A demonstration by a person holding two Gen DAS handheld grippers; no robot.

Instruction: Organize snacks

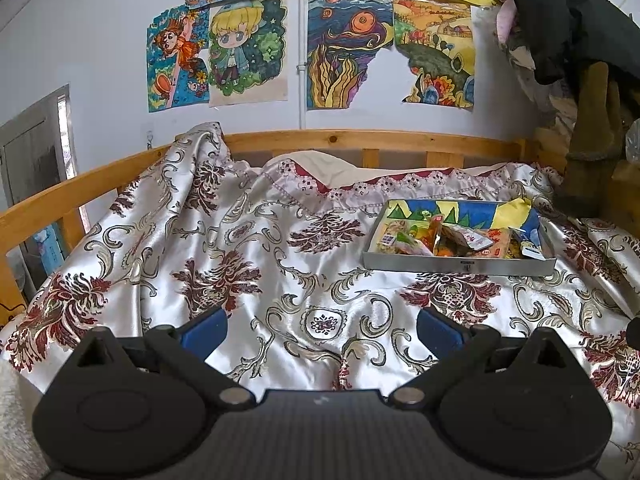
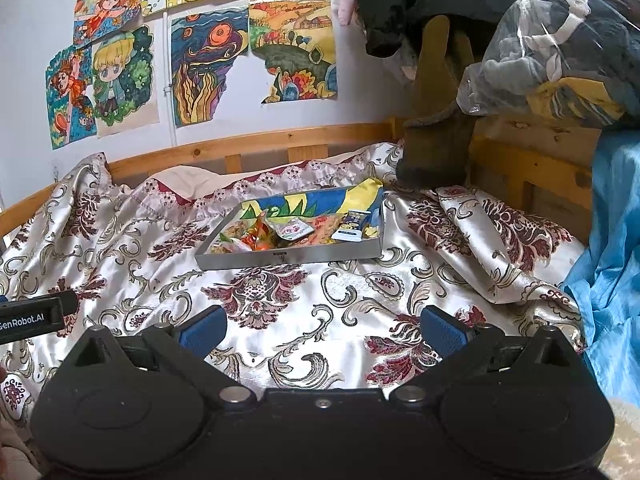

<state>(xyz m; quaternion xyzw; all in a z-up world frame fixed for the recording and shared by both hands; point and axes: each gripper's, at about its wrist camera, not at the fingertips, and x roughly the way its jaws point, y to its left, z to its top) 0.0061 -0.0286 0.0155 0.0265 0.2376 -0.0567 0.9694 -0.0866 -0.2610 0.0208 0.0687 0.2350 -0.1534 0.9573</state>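
Patterned bedspread (image 1: 248, 240) under a grey tray (image 2: 288, 258) of jumbled snack packets (image 2: 280, 234), labels unreadable, left gripper (image 1: 322, 330) and right gripper (image 2: 324, 330) both spread wide, empty.

Bedspread (image 1: 280, 264): silvery white satin, dark red floral medallions, grey-gold scrolls.
Tray (image 2: 288, 258): plain grey outer wall; lining drawn in blue, yellow and green.
Snack packets (image 2: 264, 236): mixed orange, red, yellow, white.
Bed rail (image 1: 344, 138): light orange-brown wood.
Wall drawings (image 1: 248, 48): bright blue, yellow, orange, green.
Blue cloth (image 2: 608, 248): shiny, plain.
Gripper pads (image 2: 200, 330): blue on black bodies.
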